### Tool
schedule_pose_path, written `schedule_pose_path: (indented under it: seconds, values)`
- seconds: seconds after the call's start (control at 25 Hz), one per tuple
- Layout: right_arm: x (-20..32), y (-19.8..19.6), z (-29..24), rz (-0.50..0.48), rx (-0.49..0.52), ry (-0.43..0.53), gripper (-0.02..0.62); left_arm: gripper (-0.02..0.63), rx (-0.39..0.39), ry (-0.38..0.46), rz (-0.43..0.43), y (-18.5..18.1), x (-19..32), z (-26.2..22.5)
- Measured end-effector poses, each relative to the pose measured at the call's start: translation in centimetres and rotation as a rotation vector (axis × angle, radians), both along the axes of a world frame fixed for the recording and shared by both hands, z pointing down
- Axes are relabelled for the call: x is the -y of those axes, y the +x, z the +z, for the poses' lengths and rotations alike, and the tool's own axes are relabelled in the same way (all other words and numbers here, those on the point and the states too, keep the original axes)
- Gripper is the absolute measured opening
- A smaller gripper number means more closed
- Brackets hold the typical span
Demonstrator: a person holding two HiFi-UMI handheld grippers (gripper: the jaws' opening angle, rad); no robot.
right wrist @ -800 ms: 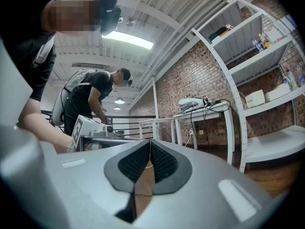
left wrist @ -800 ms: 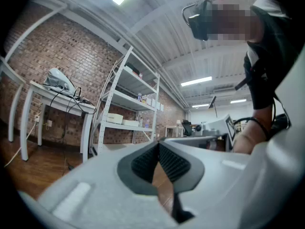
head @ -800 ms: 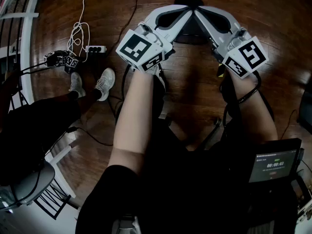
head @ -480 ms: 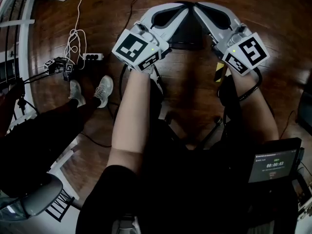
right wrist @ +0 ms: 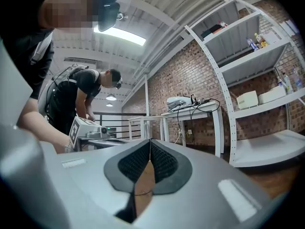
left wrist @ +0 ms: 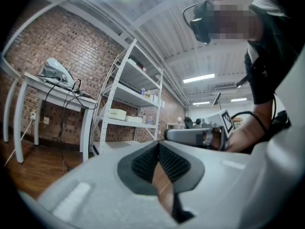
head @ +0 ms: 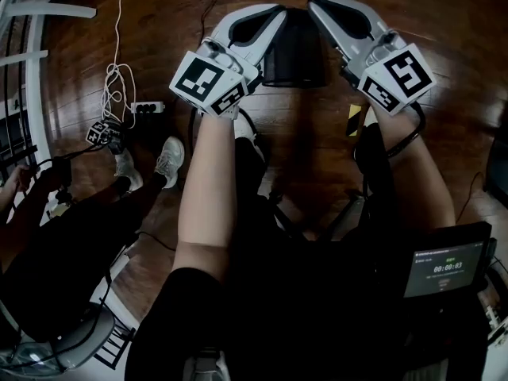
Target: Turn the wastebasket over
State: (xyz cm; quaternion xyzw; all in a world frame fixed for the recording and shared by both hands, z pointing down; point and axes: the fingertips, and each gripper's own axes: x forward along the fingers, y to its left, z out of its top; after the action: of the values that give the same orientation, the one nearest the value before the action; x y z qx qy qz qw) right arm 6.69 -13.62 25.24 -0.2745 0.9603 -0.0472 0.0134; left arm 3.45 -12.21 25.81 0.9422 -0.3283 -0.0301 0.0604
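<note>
Black wastebasket (head: 295,54) sits on the wood floor (head: 317,149) at the top middle of the head view, right between the tips of the two tools. Which way up it is can't be made out. Contact with either tool can't be judged from above.

Left tool (head: 270,18) comes in from the left side of the wastebasket, held level. Its jaws are closed: in the left gripper view the ribbed pads (left wrist: 145,161) meet at the tip, with nothing between them and only floor showing through the gap lower down. Right tool (head: 324,6) comes in from the right side, also level. Its jaws are closed too, the pads (right wrist: 162,162) touch at the tip and hold nothing. Each tool shows the other across from it in its own view.

Both forearms reach forward over the person's dark lap. A yellow and black strip (head: 353,119) lies on the floor just under the right wrist. A small screen (head: 448,268) showing a timer is at lower right.

At left on the floor there is a power strip (head: 147,108) with a white cable (head: 119,74), and nearby a second person's sneakers (head: 169,159).

Farther out there is a brick wall (left wrist: 38,46), a white bench (left wrist: 52,92) with cabled gear on top, and a white shelf rack (left wrist: 131,94). A standing person (right wrist: 78,97) in a dark shirt shows in the right gripper view.
</note>
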Motion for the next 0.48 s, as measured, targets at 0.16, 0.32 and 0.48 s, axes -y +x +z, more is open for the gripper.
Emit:
schedule_pose_path:
  seconds: [0.16, 0.32, 0.48]
  values:
    - [0.1, -0.6, 1.9, 0.036, 0.032, -0.064, 0.011, 0.002, 0.001, -0.002, 0.014, -1.1, -0.2, 1.3]
    - [0.1, -0.4, 4.3, 0.092, 0.189, -0.233, 0.011, 0.002, -0.031, 0.036, 0.03, -1.7, 0.0, 1.0]
    - [0.4, -0.3, 8.4, 0.144, 0.273, -0.384, 0.011, 0.002, -0.041, 0.046, 0.039, -1.4, 0.6, 0.5]
